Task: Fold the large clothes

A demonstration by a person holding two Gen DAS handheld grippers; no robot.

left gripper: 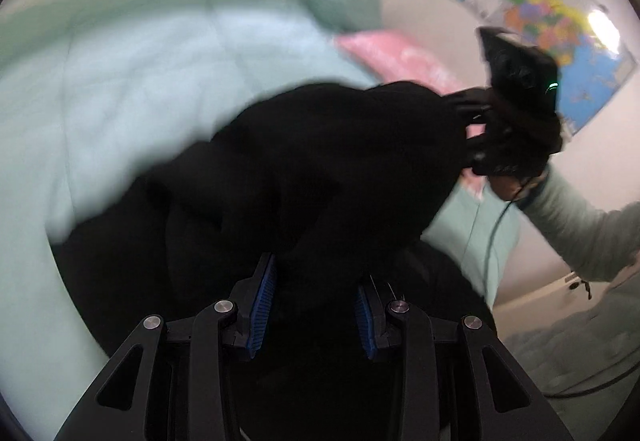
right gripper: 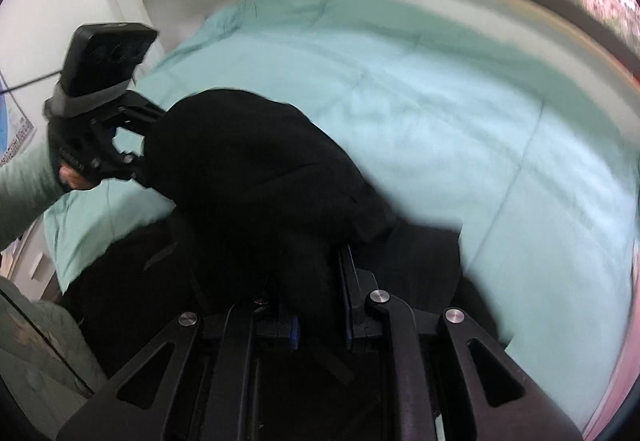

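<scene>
Both grippers clamp the black garment — left gripper at lower centre, right gripper likewise — bunched above the mint-green bed.

Two fisheye views, each mounted just behind a hand-held gripper, looking steeply down along its fingers. Both sit close over a bunched black garment lifted above a pale mint quilted bed cover. Each view also catches the opposite gripper, and both share the garment and bed.
</scene>
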